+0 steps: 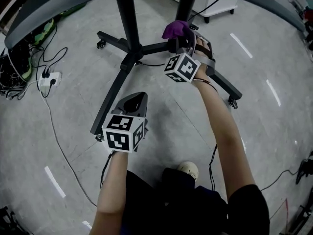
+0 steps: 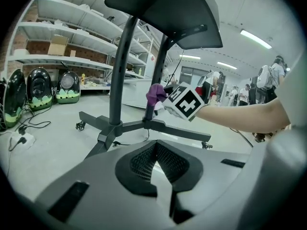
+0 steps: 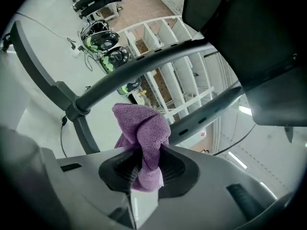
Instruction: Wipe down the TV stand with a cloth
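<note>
The black TV stand (image 1: 131, 49) rises on two posts from a base of spread legs on castors. A bunched purple cloth (image 1: 175, 29) is clamped in my right gripper (image 1: 182, 37) and sits against the foot of the right post (image 1: 186, 4). In the right gripper view the cloth (image 3: 142, 131) sticks up out of that gripper (image 3: 144, 161), with the stand's posts (image 3: 144, 66) just beyond. My left gripper (image 1: 138, 98) hangs shut and empty over the front left leg (image 1: 111, 99). In the left gripper view the left gripper (image 2: 156, 147) points at the stand's base (image 2: 112, 128), the cloth (image 2: 156, 94) and the right gripper's marker cube (image 2: 186, 101).
A white power strip (image 1: 49, 80) with black cables lies on the grey floor at the left. A castor (image 1: 233, 102) ends the right leg. Shelving (image 2: 72, 56) and dark round cases (image 2: 38, 87) line the far wall. People (image 2: 268, 80) stand in the distance.
</note>
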A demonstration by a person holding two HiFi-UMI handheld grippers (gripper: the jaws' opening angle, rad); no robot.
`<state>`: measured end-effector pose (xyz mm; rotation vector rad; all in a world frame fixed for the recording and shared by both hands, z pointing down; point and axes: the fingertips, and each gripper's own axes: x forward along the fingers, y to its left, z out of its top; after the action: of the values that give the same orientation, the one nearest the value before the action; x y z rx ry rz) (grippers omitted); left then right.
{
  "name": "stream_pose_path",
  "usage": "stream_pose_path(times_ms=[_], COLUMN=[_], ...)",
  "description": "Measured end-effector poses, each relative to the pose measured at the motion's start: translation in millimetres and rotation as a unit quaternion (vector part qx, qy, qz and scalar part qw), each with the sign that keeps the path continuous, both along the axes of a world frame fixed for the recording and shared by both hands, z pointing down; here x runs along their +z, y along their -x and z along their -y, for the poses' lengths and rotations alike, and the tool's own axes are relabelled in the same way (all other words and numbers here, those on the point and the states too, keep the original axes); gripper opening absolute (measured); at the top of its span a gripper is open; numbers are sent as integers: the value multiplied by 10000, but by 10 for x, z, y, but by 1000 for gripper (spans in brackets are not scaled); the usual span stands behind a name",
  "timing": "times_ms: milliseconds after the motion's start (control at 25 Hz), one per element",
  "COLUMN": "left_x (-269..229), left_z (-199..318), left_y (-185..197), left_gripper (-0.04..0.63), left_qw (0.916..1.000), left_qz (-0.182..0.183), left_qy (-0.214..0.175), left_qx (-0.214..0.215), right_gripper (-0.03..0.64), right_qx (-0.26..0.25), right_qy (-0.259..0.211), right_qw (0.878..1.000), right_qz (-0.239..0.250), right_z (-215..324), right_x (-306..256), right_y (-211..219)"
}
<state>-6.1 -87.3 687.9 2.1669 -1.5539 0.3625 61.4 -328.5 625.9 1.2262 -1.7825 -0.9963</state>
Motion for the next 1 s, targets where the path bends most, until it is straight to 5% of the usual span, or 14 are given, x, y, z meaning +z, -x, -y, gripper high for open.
stream_pose_path(times_ms=[520, 1000], left_x=[-66, -70], left_z=[-27, -50], left_y=[138, 248], left_gripper=[6, 6], left_qw=[9999, 9998], left_qz=[-75, -25], left_qy=[-45, -37], left_qx=[-114, -217], right_gripper=[106, 106], right_qx=[354, 589], right_qy=[-1081, -2082], right_qw=[9925, 9736], right_qz=[442, 730], right_z=[207, 265], right_x=[-1266, -2175], right_y=[-238, -388])
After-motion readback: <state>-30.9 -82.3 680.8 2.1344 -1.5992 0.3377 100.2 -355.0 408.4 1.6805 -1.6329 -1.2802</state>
